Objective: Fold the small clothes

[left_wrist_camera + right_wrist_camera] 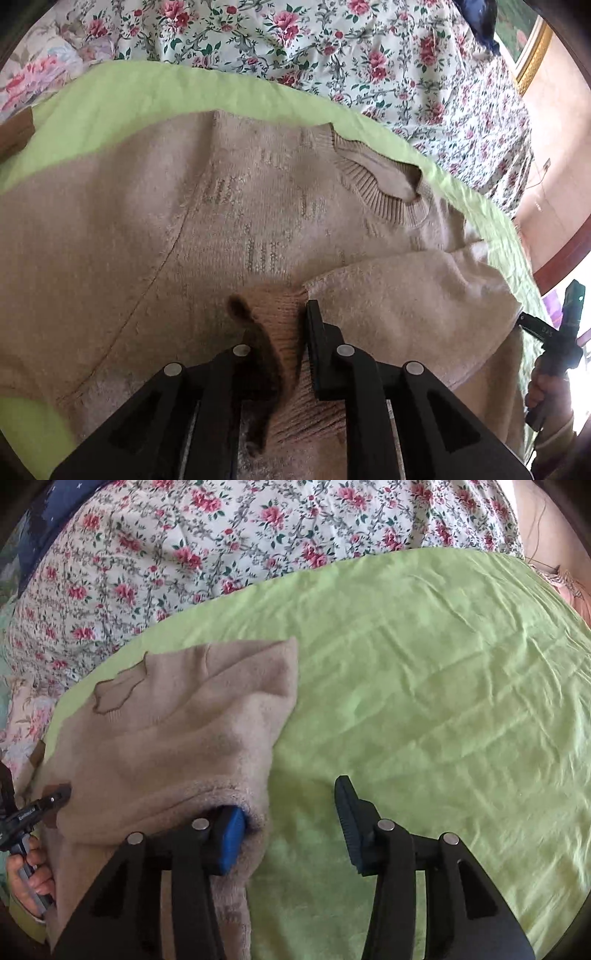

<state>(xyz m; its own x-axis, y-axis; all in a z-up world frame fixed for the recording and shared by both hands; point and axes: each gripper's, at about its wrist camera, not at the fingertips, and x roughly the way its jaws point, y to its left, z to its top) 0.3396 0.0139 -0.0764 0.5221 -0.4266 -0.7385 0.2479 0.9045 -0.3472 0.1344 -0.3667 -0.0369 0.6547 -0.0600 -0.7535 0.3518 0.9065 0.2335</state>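
A beige knitted sweater (184,229) lies flat on a lime-green cloth (122,96), its ribbed neckline (369,184) toward the right. One sleeve (406,295) is folded across the body. My left gripper (277,317) is shut on that sleeve's brown ribbed cuff (280,314); the cuff hides its left finger. In the right wrist view the sweater (177,731) sits bunched at the left. My right gripper (290,823) stands open. Its blue-padded left finger (232,834) is tucked against the sweater's folded edge, and the other finger (351,819) is over bare green cloth (424,701).
A floral bedspread (332,44) lies under and beyond the green cloth. A brown piece of fabric (16,133) shows at the far left. A dark blue item (480,22) and a gold picture frame (532,55) are at the back right. A hand (29,878) holds the left gripper.
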